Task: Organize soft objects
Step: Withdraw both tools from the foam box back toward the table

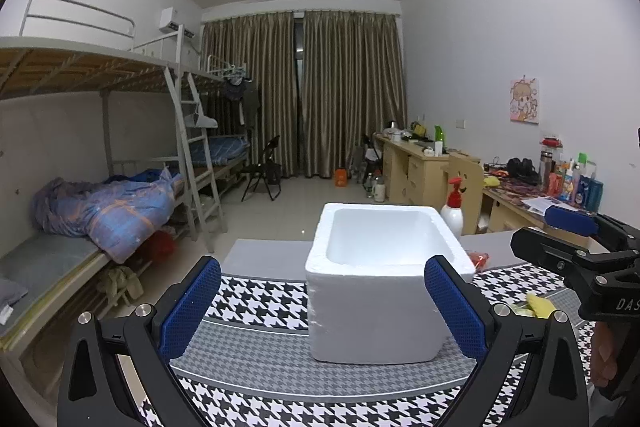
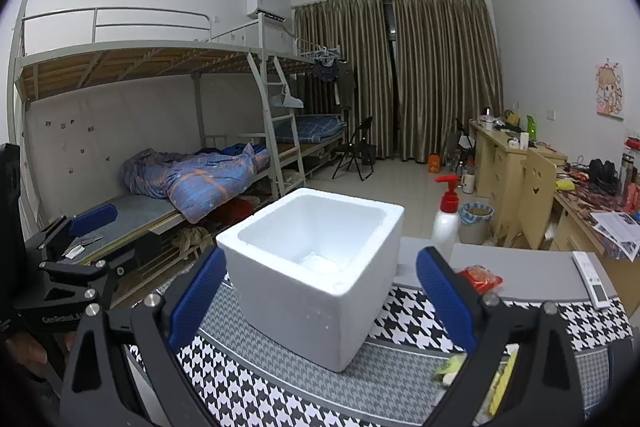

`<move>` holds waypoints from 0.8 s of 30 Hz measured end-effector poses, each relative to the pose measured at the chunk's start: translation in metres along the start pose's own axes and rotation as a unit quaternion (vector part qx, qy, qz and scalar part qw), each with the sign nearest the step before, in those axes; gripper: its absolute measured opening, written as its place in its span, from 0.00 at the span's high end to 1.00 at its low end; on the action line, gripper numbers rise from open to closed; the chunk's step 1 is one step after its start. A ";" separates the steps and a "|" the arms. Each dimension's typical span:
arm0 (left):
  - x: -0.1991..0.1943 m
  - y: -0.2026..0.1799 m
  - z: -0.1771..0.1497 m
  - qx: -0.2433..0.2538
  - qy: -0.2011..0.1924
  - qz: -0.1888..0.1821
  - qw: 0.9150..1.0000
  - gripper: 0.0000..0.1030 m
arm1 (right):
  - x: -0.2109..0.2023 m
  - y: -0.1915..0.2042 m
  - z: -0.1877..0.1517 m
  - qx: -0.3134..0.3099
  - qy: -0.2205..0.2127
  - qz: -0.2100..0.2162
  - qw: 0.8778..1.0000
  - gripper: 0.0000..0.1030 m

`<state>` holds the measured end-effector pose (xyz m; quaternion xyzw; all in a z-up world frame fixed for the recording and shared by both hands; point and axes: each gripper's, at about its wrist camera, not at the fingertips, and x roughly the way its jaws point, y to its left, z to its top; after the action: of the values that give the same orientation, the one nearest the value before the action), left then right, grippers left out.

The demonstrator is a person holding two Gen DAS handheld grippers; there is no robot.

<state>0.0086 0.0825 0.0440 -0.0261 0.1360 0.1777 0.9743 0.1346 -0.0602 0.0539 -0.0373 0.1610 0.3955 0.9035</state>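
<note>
Left gripper (image 1: 322,301) spread wide, empty; right gripper (image 2: 320,301) likewise. Hovered over foam box (image 2: 316,267) on houndstooth cloth (image 1: 256,297). Looked pre-grasp: yellow soft item (image 2: 500,381) low right, needed reach down. White lump in box, red packet (image 2: 480,277) behind — unclear what.

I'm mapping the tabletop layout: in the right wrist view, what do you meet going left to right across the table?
White foam box → pump bottle with red top → red packet → white remote.
</note>
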 end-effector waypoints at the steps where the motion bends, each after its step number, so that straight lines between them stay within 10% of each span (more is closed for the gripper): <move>1: -0.002 -0.001 0.000 -0.001 -0.001 0.000 1.000 0.01 | -0.002 0.000 -0.001 0.000 -0.001 0.001 1.000 0.05; 24: -0.019 -0.019 -0.019 0.000 -0.022 -0.016 1.000 0.01 | -0.032 -0.017 -0.038 0.016 -0.024 -0.008 1.000 0.05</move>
<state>-0.0072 0.0564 0.0307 -0.0247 0.1145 0.1623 0.9798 0.1162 -0.1019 0.0275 -0.0143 0.1457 0.3866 0.9106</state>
